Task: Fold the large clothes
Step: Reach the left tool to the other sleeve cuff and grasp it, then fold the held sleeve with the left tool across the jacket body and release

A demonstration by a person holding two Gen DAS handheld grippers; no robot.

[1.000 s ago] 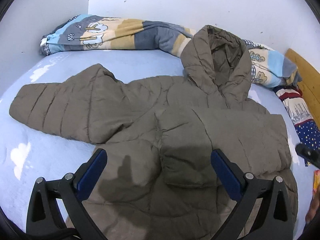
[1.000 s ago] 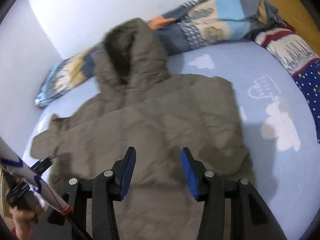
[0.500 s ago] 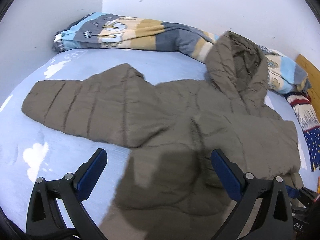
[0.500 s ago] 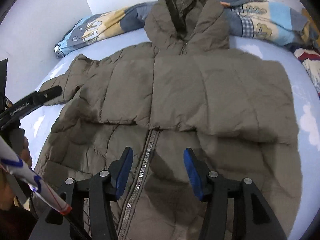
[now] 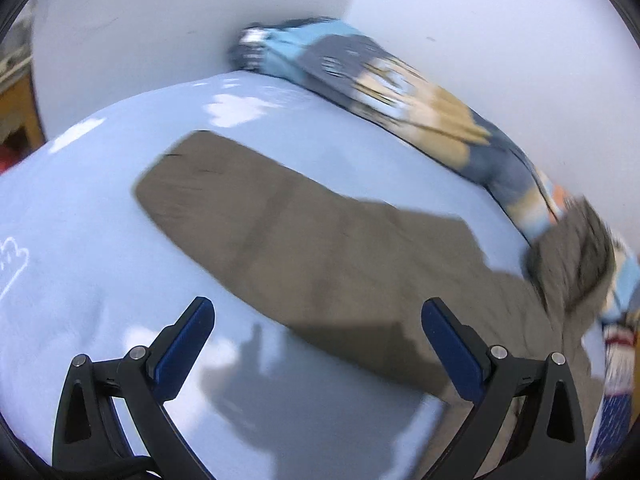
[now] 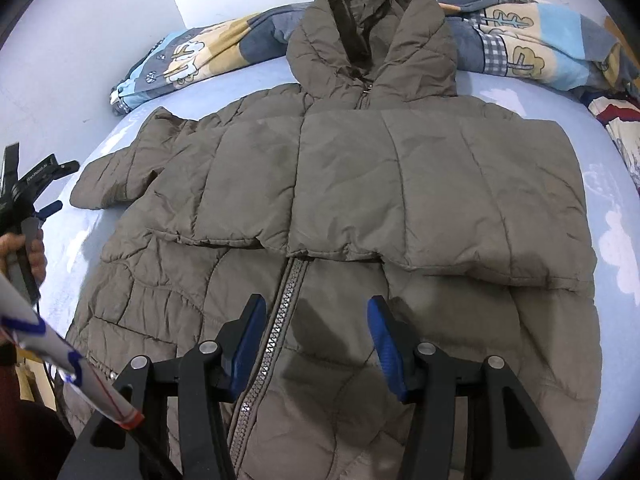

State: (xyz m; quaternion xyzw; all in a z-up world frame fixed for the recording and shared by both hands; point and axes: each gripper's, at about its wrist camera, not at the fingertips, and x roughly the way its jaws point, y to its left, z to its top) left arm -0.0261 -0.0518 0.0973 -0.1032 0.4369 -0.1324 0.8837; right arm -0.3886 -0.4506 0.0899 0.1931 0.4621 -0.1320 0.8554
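A brown hooded puffer jacket lies front up on the light blue bed, zipper down the middle. One sleeve is folded across the chest. The other sleeve stretches out flat to the left, blurred in the left wrist view. My left gripper is open and empty, hovering above the bed just before that sleeve. It also shows at the left edge of the right wrist view. My right gripper is open and empty over the jacket's lower front, astride the zipper.
A rolled patterned quilt lies along the white wall behind the jacket and also shows in the left wrist view. A star-patterned pillow sits at the far right. The blue cloud-print sheet spreads left of the sleeve.
My left gripper has swung left, from over the jacket body to the outstretched sleeve. My right gripper has moved in over the zipper and opened wider.
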